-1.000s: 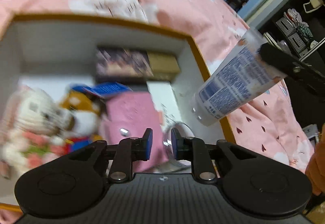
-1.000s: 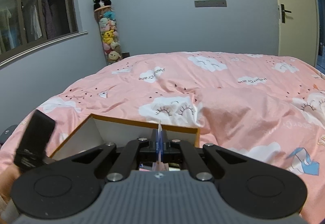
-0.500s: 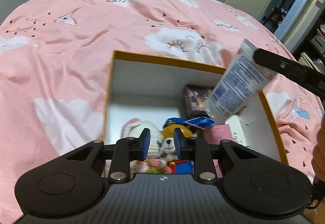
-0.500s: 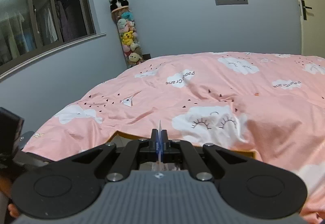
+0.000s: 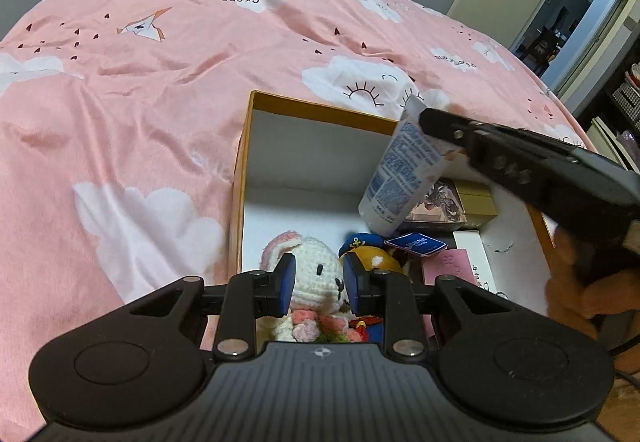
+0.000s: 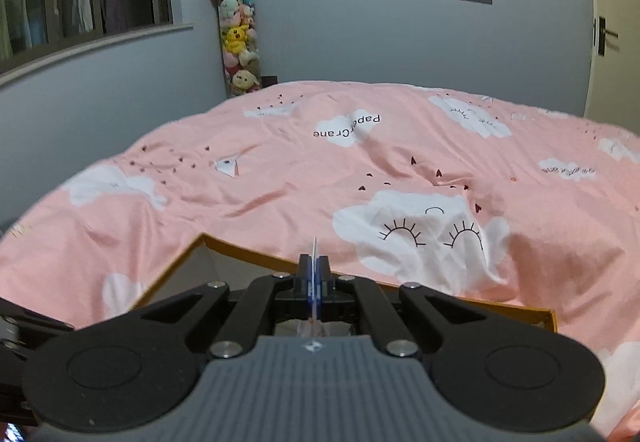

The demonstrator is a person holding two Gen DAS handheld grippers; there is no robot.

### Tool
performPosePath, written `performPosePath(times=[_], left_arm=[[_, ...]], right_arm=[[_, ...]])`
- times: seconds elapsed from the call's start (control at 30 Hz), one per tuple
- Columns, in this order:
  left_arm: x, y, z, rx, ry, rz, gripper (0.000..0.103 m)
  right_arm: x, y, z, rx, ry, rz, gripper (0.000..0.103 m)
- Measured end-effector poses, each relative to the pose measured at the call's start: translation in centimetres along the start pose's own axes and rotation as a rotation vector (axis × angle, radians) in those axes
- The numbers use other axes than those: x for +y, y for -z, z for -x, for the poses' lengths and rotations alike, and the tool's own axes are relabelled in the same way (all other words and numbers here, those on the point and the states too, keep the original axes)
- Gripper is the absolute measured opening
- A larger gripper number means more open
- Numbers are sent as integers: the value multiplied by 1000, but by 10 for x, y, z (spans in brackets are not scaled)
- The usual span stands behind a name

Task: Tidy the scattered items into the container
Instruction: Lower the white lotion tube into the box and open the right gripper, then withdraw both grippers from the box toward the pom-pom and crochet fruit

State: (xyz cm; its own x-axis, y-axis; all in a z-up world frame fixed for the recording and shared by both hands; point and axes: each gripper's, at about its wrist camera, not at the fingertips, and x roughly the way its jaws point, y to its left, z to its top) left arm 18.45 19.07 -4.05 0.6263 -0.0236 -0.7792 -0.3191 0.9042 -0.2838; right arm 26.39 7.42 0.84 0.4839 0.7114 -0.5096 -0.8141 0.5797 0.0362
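Tube (image 5: 404, 173) pinched by its flat crimped end in right claw (image 5: 424, 117), hanging tilted over open box (image 5: 240, 177) on bed.

Cap end down, above dark printed carton (image 5: 440, 205) and gold box (image 5: 476, 197) at far right inside. Nearer within: crocheted white bunny (image 5: 316, 278), orange plush with navy cap (image 5: 368, 250), blue tag (image 5: 416, 244), pink pouch (image 5: 452, 266). In right wrist view, pads pressed together on thin crimp edge (image 6: 314, 254), orange box rim (image 6: 256, 258) just beyond. Left claw (image 5: 319, 284) low over near side of box, jaws opening, nothing gripped between blue pads, bunny seen through gap. Around box, pink cloud-print quilt (image 5: 140, 101); plush toy stack (image 6: 236, 25) in far corner.
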Motion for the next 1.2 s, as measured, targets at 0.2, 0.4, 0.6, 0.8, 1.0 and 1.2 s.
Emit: performPosePath(times=[0.2,0.4,0.6,0.8,1.0,1.2], left_arm=[[0,2,1,-3,8,-5,31],[0,4,4,-10,2,-2,35],[-2,5,12,-28,-3,-1,48],[-10,7,32,-62,-8,-20,51],[-25,15,60,-137,-27,-70,51],[-43,36,87,-202,-91,-136,51]], right_arm=[[18,11,-11,21,66,110,1],[21,24,-21,103,97,134,1],[23,25,-18,113,94,149,7],[23,22,-5,78,113,165,27],[21,18,33,11,98,140,31],[18,27,92,-120,91,96,41]])
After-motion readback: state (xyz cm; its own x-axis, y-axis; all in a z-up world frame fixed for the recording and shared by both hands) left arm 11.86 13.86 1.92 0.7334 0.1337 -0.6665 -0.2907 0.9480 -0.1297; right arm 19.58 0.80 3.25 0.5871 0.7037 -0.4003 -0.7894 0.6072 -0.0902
